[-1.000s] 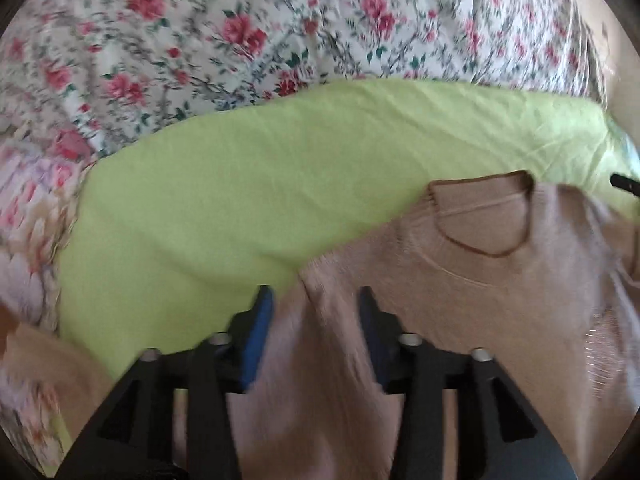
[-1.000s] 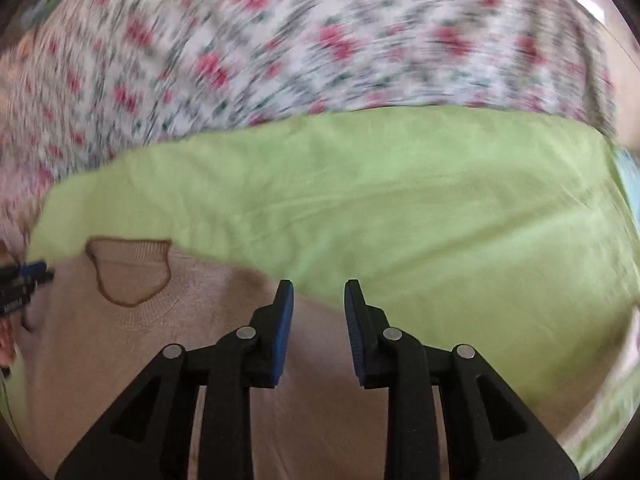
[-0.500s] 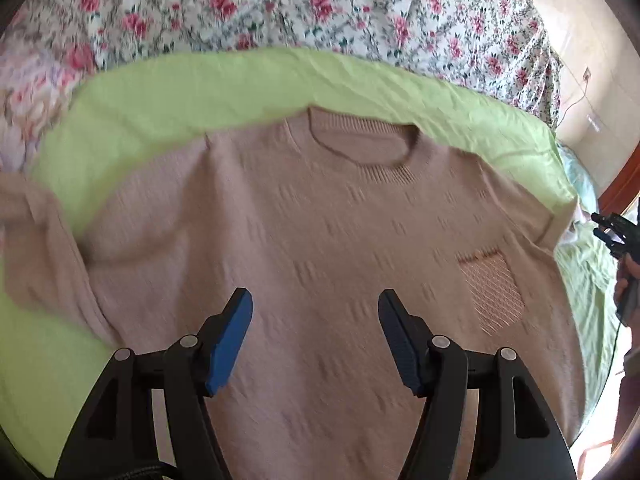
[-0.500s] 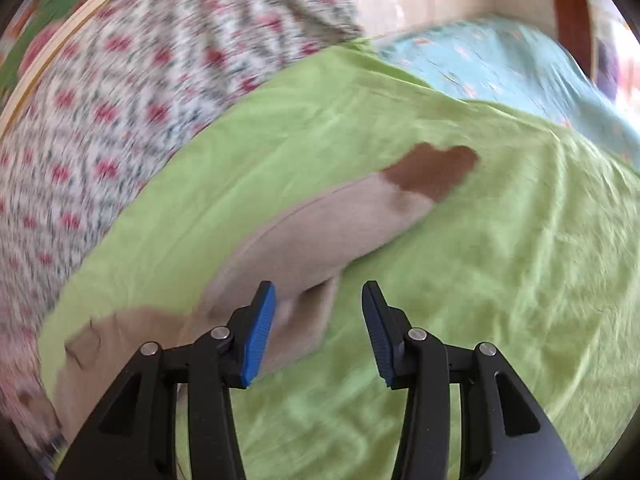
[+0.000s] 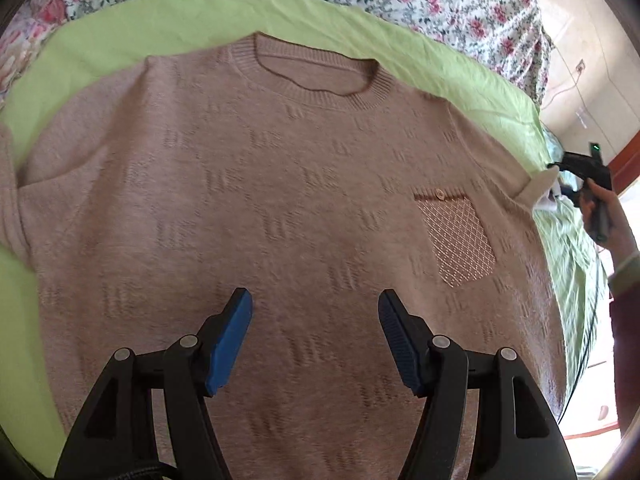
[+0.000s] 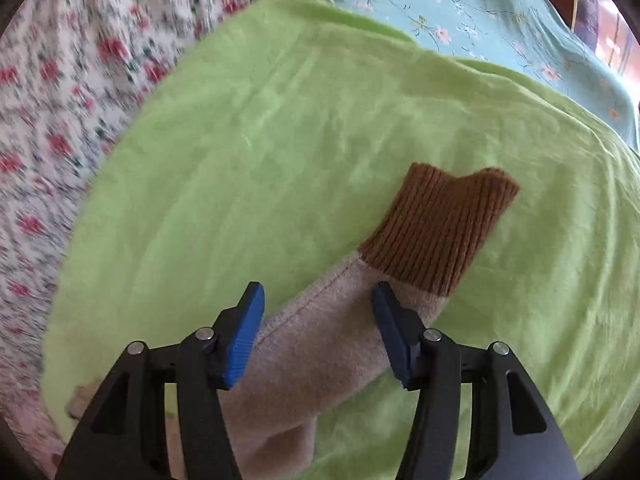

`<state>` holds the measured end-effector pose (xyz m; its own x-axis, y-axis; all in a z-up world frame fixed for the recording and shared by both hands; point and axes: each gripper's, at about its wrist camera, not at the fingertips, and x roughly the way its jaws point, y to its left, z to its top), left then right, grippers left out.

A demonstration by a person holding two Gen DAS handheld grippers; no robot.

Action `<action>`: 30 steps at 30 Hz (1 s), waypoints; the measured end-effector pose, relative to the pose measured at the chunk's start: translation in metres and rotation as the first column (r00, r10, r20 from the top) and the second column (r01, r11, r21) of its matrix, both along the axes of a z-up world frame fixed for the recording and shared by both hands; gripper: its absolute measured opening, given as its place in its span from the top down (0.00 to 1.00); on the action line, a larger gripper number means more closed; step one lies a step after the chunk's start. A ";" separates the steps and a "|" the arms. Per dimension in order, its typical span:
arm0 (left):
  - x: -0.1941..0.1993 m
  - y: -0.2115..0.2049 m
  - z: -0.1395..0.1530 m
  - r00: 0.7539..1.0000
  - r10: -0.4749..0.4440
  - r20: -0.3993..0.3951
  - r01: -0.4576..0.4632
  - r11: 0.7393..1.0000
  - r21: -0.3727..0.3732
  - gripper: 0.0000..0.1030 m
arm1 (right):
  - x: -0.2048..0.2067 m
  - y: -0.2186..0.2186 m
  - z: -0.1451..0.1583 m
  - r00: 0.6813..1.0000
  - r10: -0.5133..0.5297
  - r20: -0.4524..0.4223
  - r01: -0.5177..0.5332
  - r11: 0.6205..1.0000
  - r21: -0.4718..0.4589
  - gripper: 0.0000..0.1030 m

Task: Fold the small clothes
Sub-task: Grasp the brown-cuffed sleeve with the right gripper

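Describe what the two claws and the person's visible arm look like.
Both the left claw and the right claw have black angular frames with silver pivot pins and ribbed blue pads. In the left wrist view the right claw's black body shows a small green light. The arm wears a dark maroon sleeve with a pale cuff.

Both views are evenly lit by soft daylight, with blown-out glare at three o'clock in the left wrist view, on the pale wall (image 5: 580,92), and at one to two o'clock in the right wrist view. Strong fisheye bending and a dark vignette are seen around every rim. The sweater (image 5: 280,208) is rendered slightly soft, while the floral sheet (image 6: 52,128) at nine to eleven o'clock is heavily smeared by motion blur; only faint shadows are cast.
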<state>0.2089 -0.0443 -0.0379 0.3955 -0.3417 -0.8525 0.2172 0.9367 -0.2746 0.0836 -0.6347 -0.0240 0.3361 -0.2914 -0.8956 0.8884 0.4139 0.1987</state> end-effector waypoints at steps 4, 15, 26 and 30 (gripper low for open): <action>-0.003 0.001 0.006 1.000 -0.006 0.012 0.006 1.000 -0.017 0.36 | -0.014 0.010 0.006 0.998 -0.021 0.060 0.026 0.996 -0.082 0.91; -0.021 0.029 0.020 0.998 0.050 0.029 -0.047 0.995 -0.090 0.36 | 0.029 0.130 0.065 0.857 0.360 0.369 -0.316 0.932 -0.177 0.93; -0.042 0.073 0.023 0.991 0.135 0.020 -0.128 0.971 -0.202 0.36 | 0.136 0.343 0.049 0.519 0.655 0.549 -0.753 0.654 -0.068 0.93; -0.045 0.091 0.022 0.986 0.167 0.018 -0.158 0.958 -0.240 0.36 | 0.153 0.401 0.029 0.433 0.703 0.564 -0.840 0.541 -0.030 0.93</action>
